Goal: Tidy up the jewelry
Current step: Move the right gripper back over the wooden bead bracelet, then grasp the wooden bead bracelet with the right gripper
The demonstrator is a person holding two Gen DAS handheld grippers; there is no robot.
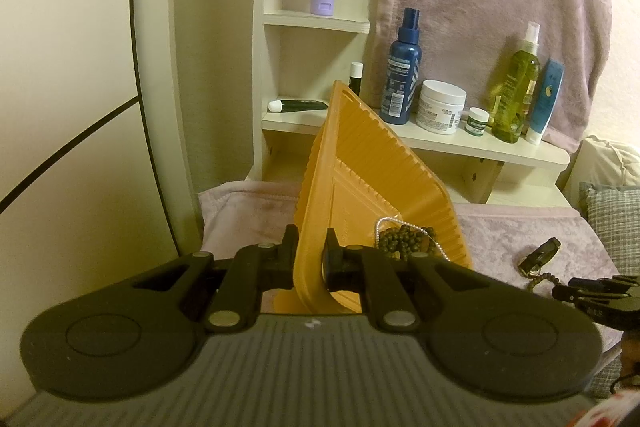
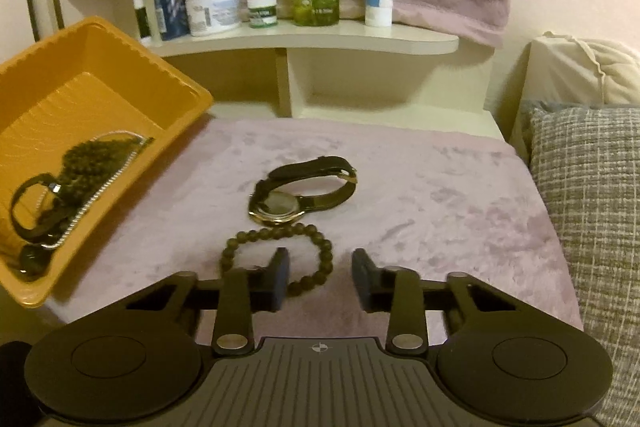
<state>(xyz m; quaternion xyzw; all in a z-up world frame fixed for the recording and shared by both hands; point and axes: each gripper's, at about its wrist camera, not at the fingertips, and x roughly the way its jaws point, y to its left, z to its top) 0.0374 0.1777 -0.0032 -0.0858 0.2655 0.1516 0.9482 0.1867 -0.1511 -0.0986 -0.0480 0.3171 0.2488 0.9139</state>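
Just below centre in the right wrist view, the beaded bracelet lies on the pink cloth, touching the watch; the right gripper straddles its near side, jaws apart, likely to pick it. At left, the left gripper clamps the orange tray rim, tilting it to receive pieces.

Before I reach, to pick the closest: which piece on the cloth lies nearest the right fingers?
The beaded bracelet, looped beside the left finger; the watch lies beyond it.
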